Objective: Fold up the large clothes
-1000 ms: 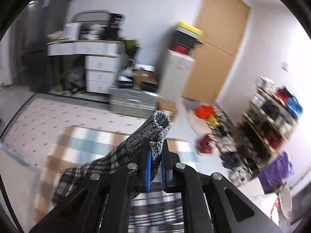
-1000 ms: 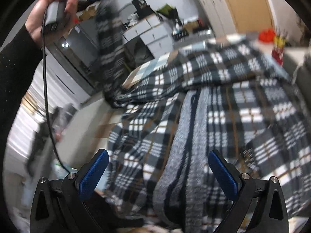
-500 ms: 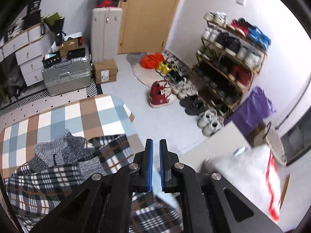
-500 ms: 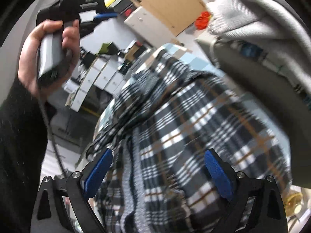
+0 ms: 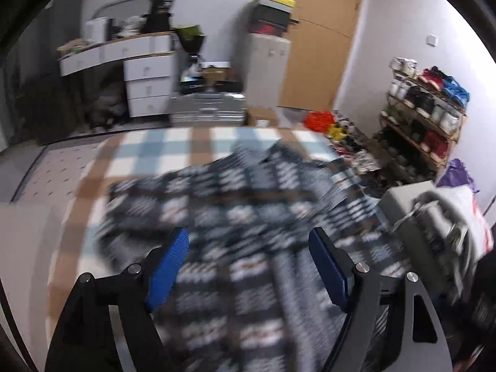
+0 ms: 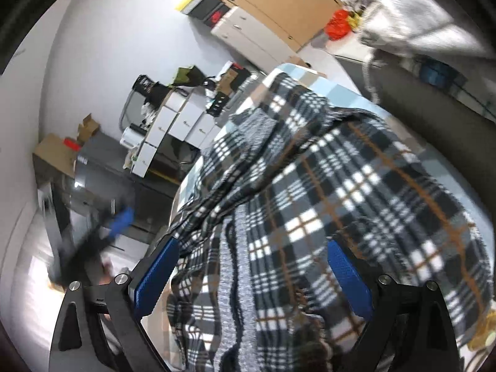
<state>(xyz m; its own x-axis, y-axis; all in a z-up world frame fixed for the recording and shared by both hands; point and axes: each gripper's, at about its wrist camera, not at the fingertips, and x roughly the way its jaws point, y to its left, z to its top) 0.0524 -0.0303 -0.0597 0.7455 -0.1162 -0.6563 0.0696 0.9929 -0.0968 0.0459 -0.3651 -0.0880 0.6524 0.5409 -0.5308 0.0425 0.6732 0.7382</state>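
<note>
The left gripper (image 5: 248, 251) is opening its jaws, and its 2 blue pads (image 5: 169, 266) are standing well apart with nothing pinched between them. It is hanging above the plaid garment (image 5: 248, 210), which is lying spread over a checked cloth (image 5: 148, 155) in blue, white and brown. The left wrist view is blurring badly, so the garment's folds are probably rumpled there, but I cannot tell for sure.

The right gripper (image 6: 251, 266) is also holding its jaws wide, the pads clear of the fabric on both sides. In its view the plaid garment (image 6: 356, 192) is showing sharply: dark checks with white and brown lines, and a grey knitted strip (image 6: 238, 266) running down between the 2 fingers. At the left edge of that view a blurred dark tool with a blue tip (image 6: 119, 221) is showing, apparently the other gripper.

Behind the cloth, white drawers (image 5: 148, 83) and a silver suitcase (image 5: 207, 108) are standing against the wall, with a shoe rack (image 5: 424, 114) at the right.
</note>
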